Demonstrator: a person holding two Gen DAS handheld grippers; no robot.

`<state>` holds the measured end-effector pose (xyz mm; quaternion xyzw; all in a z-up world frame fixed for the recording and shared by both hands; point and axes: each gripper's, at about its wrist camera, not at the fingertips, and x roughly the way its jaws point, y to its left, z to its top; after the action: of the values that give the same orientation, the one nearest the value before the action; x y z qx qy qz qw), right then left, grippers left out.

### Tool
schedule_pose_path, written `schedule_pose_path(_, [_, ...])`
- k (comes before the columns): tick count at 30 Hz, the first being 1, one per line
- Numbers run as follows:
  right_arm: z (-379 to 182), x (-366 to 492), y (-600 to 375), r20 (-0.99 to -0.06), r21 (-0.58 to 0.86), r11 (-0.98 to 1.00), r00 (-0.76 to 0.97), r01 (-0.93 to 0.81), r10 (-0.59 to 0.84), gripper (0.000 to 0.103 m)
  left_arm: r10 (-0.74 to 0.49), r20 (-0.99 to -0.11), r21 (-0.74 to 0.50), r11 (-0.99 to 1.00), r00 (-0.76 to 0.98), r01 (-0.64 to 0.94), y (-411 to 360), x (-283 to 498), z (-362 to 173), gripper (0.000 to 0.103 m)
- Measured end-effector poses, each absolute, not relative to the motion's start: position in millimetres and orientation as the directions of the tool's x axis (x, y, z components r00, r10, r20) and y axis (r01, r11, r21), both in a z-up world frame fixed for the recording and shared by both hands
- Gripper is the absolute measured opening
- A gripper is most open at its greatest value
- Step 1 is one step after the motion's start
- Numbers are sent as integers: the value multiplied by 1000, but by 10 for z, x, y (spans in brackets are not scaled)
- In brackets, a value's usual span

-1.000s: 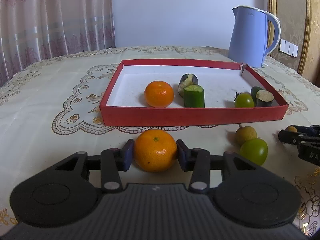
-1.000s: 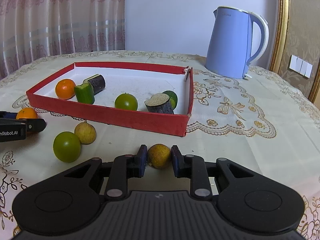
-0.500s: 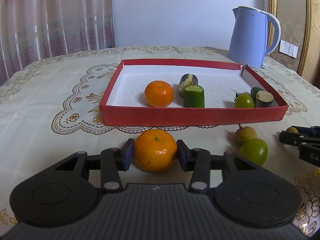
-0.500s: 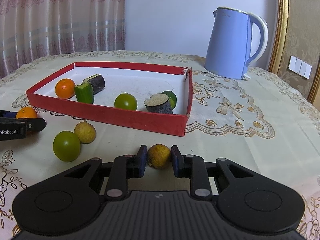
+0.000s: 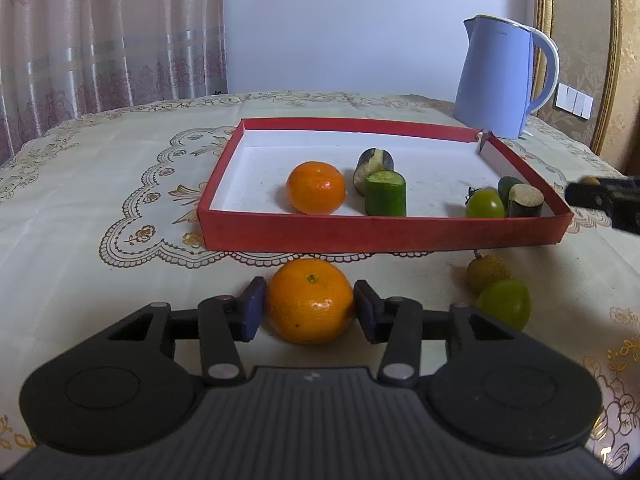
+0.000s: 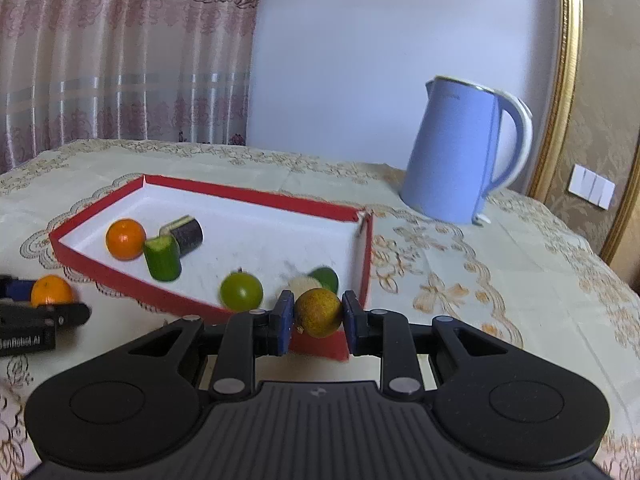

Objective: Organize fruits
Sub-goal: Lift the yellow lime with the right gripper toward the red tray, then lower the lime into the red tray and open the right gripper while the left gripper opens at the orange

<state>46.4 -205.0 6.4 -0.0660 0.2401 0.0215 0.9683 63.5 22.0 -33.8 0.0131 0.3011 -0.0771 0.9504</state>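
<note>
While the right gripper [image 6: 315, 315] is pinching a small brown fruit [image 6: 318, 312] above the red tray's [image 6: 366, 248] near corner, the left gripper [image 5: 310, 307] — jaws just easing apart — is bracketing an orange [image 5: 310, 307] on the table; next: carry fwd, drop inside.

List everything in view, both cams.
red tray: 1, red, white floor, mid-table
tray orange: 1, orange, tray left
table orange: 1, orange, on cloth before tray
cucumber piece: 1, green, in tray
dark-skinned cut pieces: 2, in tray
green fruits: 3, two in tray, one on cloth
yellow-brown fruits: 2, one on cloth, one gripped
kettle: 1, pale blue, behind tray
tablecloth: 1, cream, embroidered
curtain: pink, background
left hand-held gripper: black, pads beside table orange
right hand-held gripper: black, shut on a yellow-brown fruit
</note>
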Motion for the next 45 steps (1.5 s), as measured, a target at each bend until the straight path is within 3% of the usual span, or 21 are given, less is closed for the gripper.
schedule_pose_path(11, [168,957,-1725,-464,-158,980,885,-122,35,25,-142,-574,-24,987,806,157,217,635,-338,45])
schedule_pose_path(27, [-82,1776,-1668,-624,-32,987,775,-155,101,25,-158,-575,-33,985,803,170,212,625,-342,51])
schedule_pose_path(33, [124,1536,-1901,-566,44,987,810,-158,155,26,-158,-575,-32,985,803,171,214,627,-344,51])
schedule_pose_path(39, [275,1281,-2263,-516,169,976,832,-135,204,26,-167,-578,-29,982,799,185,205,635,-346,59])
schedule_pose_path(45, [264,977,-2466,-503,144,983,847,-115,173,26,-163,-579,-22,983,799,184,192,639,-346,58])
